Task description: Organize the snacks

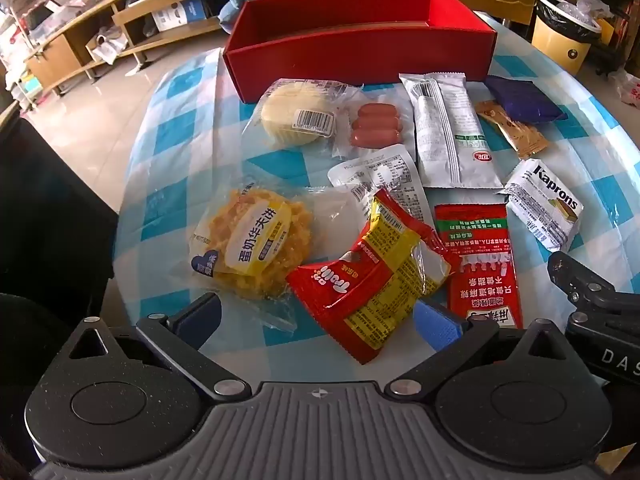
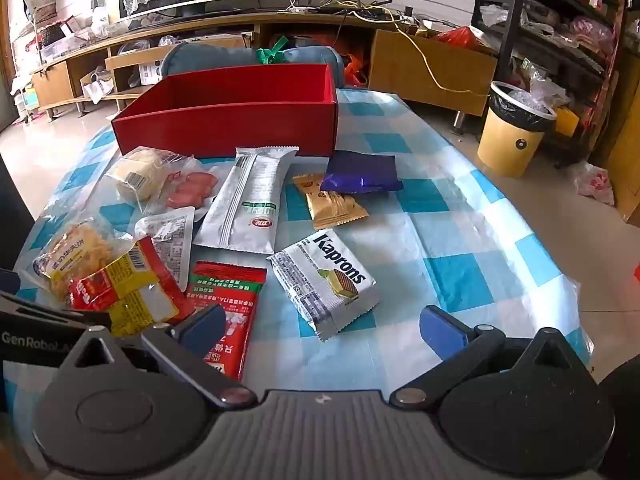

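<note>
Scattered before an empty red box: crinkly red-and-yellow Trolli packet, white Kaprons wafer pack. Left gripper and right gripper spread wide, pinching nothing.

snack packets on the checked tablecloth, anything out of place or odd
Nothing is spilled or torn. The packets lie loose in a heap in front of the red cardboard box, none visibly inside it. The red and yellow foil snack packet lies tilted across its neighbours, and the purple foil packet overlaps the orange one.
</note>
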